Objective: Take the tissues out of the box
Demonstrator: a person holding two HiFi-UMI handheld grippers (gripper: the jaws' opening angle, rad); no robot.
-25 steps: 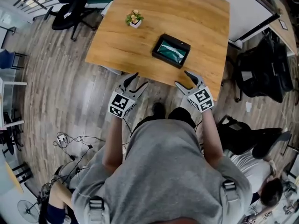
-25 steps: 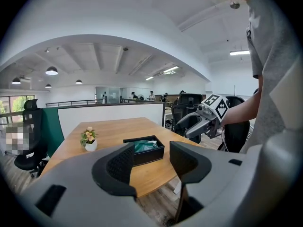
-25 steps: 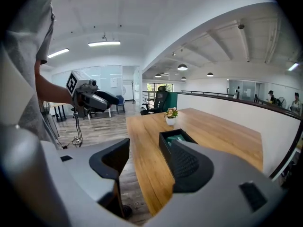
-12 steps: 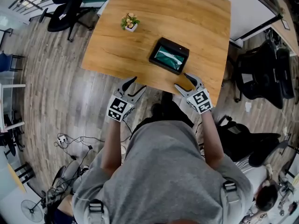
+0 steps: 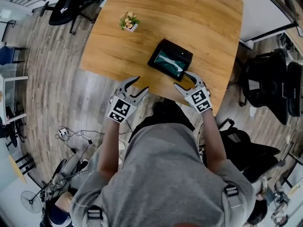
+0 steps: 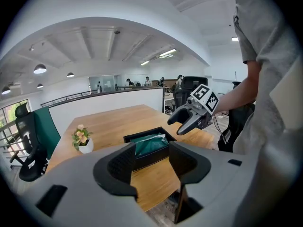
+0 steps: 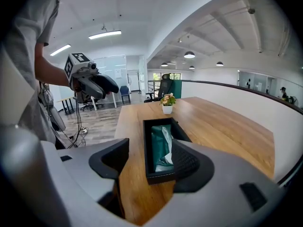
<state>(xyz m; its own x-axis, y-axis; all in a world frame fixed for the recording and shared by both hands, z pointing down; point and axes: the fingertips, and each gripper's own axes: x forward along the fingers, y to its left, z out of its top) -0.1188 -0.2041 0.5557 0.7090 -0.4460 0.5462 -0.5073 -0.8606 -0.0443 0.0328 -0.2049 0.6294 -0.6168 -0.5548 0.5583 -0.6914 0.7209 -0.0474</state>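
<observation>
- The left gripper (image 5: 141, 84) hangs at the near edge of the light wooden tabletop (image 5: 199, 18). Its fingers (image 6: 118, 167) are spread wide with nothing between them.
- Looking along those fingers, the near edge of the tabletop crosses the gap low down, with grey plank floor (image 6: 165, 207) below it. The black rectangular box (image 6: 144, 156) lies just beyond, on the wood.
- The right gripper (image 5: 182, 79) is over the tabletop at the near end of the box (image 5: 183, 56). Its fingers (image 7: 187, 162) are also wide apart and empty.
- In the right gripper view the box (image 7: 148, 150) runs lengthwise away from the fingers. Its near end sits in the gap and its right corner is covered by the right-hand finger. No view shows whether they touch.
- The tissues, a green pack (image 5: 168, 62) with a white sheet poking up, are in the box, ahead of both pairs of fingers and nearer the right pair.
- The box lies askew to the tabletop edges, near the near edge and well apart from the far and side edges.
- Beyond the box is bare wood. A small potted plant with pale flowers (image 5: 129, 21) stands well apart, past the left fingers near the left edge.
- Black office chairs (image 5: 272, 86) stand off the tabletop's right side.
</observation>
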